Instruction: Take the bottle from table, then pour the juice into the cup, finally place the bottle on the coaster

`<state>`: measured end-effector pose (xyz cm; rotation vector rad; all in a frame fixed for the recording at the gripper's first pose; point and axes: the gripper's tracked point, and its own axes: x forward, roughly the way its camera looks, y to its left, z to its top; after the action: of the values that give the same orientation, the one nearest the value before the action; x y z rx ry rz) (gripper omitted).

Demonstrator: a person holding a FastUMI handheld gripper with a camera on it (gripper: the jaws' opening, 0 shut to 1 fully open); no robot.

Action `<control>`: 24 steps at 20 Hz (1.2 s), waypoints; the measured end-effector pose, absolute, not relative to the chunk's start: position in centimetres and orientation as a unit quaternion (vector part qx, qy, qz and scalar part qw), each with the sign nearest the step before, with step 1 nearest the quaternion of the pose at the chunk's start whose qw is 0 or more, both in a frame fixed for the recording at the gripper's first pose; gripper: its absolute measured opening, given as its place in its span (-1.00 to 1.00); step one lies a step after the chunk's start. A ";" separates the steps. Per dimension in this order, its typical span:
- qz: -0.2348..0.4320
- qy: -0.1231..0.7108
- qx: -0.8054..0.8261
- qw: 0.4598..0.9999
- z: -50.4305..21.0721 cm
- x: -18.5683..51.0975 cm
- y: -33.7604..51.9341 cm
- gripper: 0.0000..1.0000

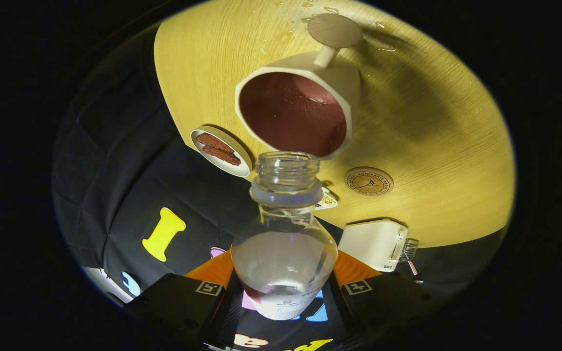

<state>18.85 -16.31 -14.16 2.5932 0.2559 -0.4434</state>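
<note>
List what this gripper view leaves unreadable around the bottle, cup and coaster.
- Gripper grip: the bottle hides where the fingers meet its sides.
- Cup: the dark inner wall hides any liquid level.
- Coaster: its print is too small to read.
- Small white item: mostly hidden behind the bottle's neck.
- White device: label too small.
</note>
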 end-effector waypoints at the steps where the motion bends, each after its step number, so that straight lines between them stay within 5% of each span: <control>1: -0.163 0.087 0.948 0.261 -14.2 18.8 -16.5 0.48; 14: -0.146 0.084 0.896 0.410 -16.0 17.9 -13.9 0.48; 24: -0.085 0.144 0.627 0.761 -17.5 10.0 -10.8 0.48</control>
<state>10.04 -10.79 -17.54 1.3647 0.3134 -0.1846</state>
